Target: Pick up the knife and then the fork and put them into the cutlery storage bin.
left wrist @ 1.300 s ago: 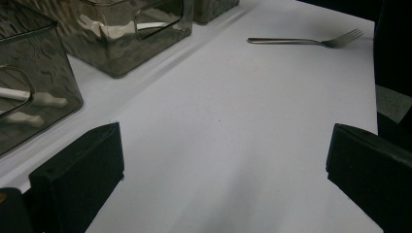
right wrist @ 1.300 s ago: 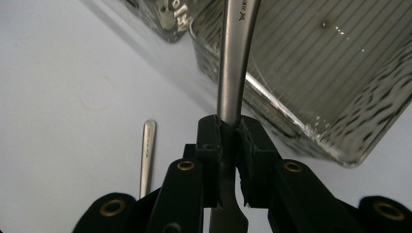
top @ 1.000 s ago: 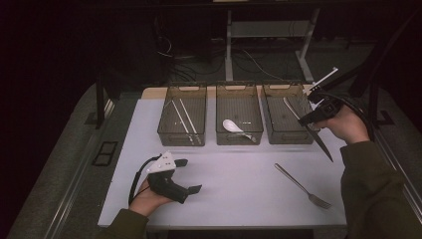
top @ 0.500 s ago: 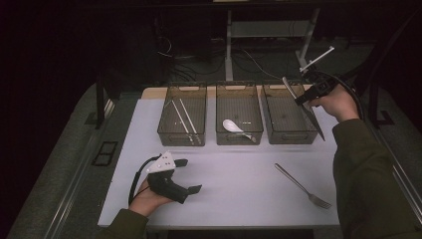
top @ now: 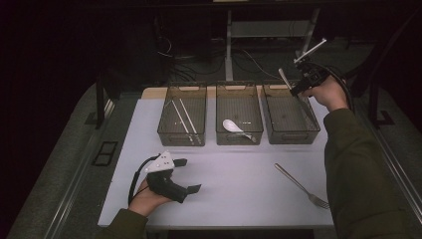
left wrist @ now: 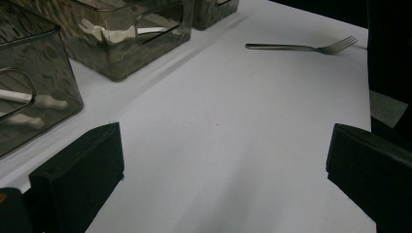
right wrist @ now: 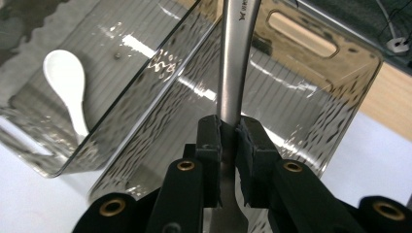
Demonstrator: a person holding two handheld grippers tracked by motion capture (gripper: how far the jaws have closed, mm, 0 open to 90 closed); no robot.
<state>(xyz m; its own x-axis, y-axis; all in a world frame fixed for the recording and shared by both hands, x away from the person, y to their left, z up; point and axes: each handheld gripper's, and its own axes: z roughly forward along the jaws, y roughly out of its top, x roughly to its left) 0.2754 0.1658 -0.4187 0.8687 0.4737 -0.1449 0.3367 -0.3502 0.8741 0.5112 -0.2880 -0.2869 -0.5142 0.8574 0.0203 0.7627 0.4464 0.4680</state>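
The metal utensil handle point(right wrist: 236, 63) sits clamped in your right gripper point(right wrist: 228, 141), above the right-hand bin point(top: 290, 112). Your left gripper point(top: 182, 175) rests wide open and empty, near that bin's 2 neighbours.

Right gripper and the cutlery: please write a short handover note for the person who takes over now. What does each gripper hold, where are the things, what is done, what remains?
Right gripper: shut on a metal utensil, held by its handle above the right bin; which kind of utensil I cannot tell.
Left gripper: open, holds nothing, rests on the table.
Done: chopsticks lie in the left bin, white spoon in the middle bin.
Left: probably lower the utensil into the right bin and release. Then pick up the fork from the table, near the right edge, and bin it.
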